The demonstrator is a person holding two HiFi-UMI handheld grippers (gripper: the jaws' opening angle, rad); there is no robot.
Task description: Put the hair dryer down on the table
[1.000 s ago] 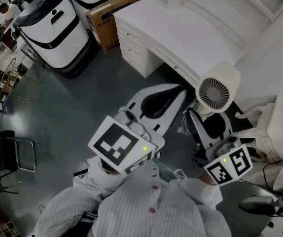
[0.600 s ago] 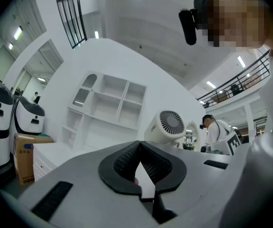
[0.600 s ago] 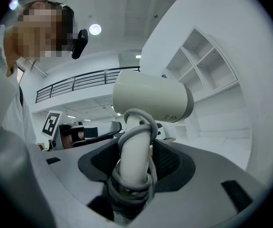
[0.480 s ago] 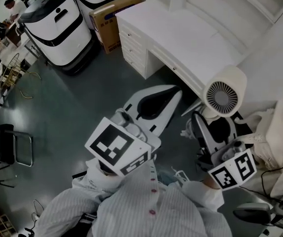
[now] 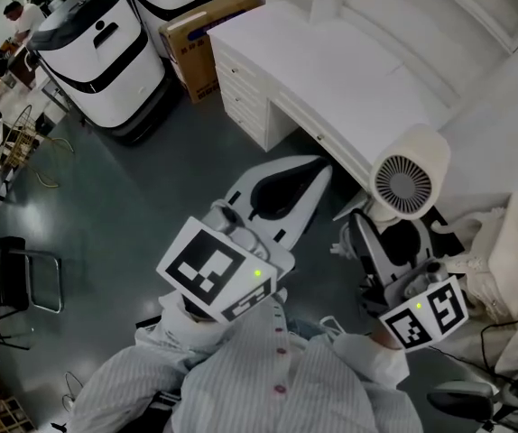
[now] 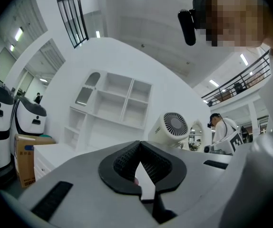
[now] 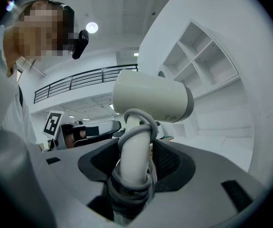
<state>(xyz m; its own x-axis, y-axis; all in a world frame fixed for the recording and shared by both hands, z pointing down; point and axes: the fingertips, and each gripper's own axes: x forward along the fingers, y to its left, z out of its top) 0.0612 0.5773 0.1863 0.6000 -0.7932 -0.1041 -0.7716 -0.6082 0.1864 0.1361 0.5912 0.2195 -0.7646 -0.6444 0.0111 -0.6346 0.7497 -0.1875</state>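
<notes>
A white hair dryer (image 5: 410, 181) with a round rear grille is up in the air beside the front edge of the white table (image 5: 331, 61). My right gripper (image 5: 383, 222) is shut on its handle. In the right gripper view the handle (image 7: 135, 151), with its grey cord wound round it, stands between the black pads below the barrel (image 7: 151, 101). My left gripper (image 5: 315, 168) points at the table's front edge; its tips meet and it holds nothing. The left gripper view looks past its shut tips (image 6: 140, 151) to the hair dryer (image 6: 172, 127) at the right.
The table has drawers (image 5: 241, 88) at its left end and a white shelf unit (image 6: 112, 103) behind it. Two white and black machines (image 5: 97, 52) and a cardboard box (image 5: 196, 34) stand to the left. White cloth (image 5: 503, 242) is piled at the right. A black chair (image 5: 15, 278) is at far left.
The hair dryer and my right gripper have shifted slightly to the right and lower in the head view. The left gripper has barely moved.
</notes>
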